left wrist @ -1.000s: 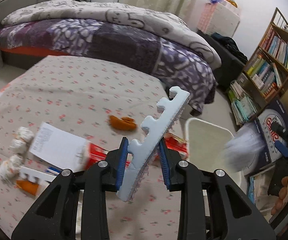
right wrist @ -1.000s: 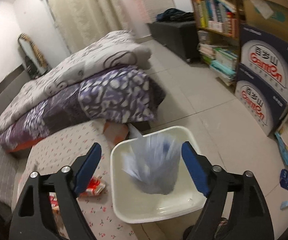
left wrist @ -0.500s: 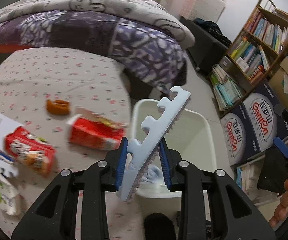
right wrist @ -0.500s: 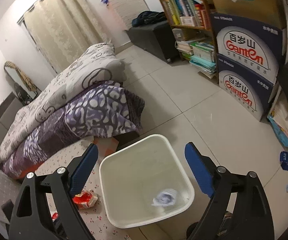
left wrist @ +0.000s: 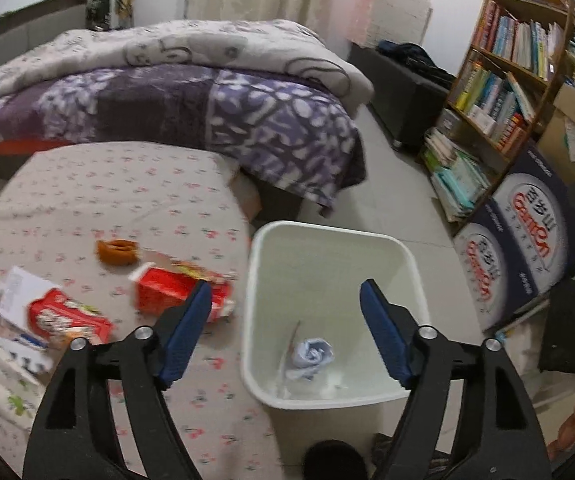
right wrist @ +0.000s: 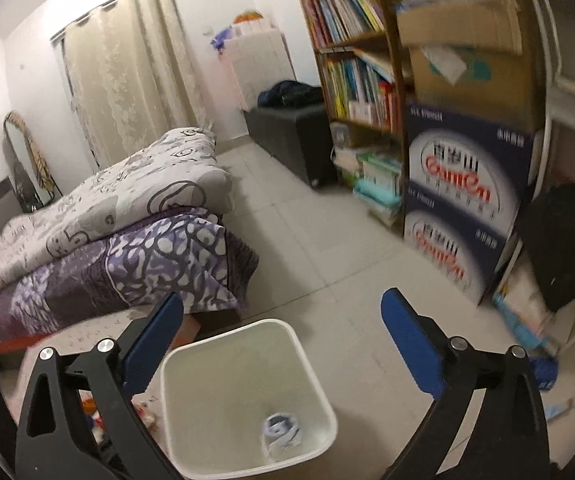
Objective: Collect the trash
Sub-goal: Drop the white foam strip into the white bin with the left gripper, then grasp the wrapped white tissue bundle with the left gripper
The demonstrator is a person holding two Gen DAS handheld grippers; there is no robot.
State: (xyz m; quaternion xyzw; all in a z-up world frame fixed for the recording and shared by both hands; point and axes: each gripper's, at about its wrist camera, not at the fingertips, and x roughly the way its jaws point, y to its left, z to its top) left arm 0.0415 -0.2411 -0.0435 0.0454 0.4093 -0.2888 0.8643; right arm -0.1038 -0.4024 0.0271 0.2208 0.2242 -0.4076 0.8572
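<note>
The white bin (left wrist: 415, 276) is open-topped, w/ only a crumpled wad (left wrist: 312, 354) and what looks like a thin strip on its floor, so entry from above is free. Left of it, the table (left wrist: 99, 196) edge is crowded w/ red packets (left wrist: 175, 292). The tiled floor (right wrist: 327, 248) beyond is bare; 2 stacked boxes (right wrist: 459, 208) and a bookshelf (right wrist: 359, 80) wall off the right.

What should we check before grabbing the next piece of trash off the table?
1. Left gripper empty: ok, jaws opening, nothing between them.
2. Right gripper empty: ok, jaws opening, nothing between them.
3. White bin upright, beside the table: ok.
4. Room left in the bin: ok, only a crumpled blue-white wad and a thin scrap show at the bottom.
5. Trash left on the flowered tablecloth: not ok, red packets, an orange peel and papers remain.
6. Which piece is easiest to pinch: cannot tell, that part is blurred.
</note>
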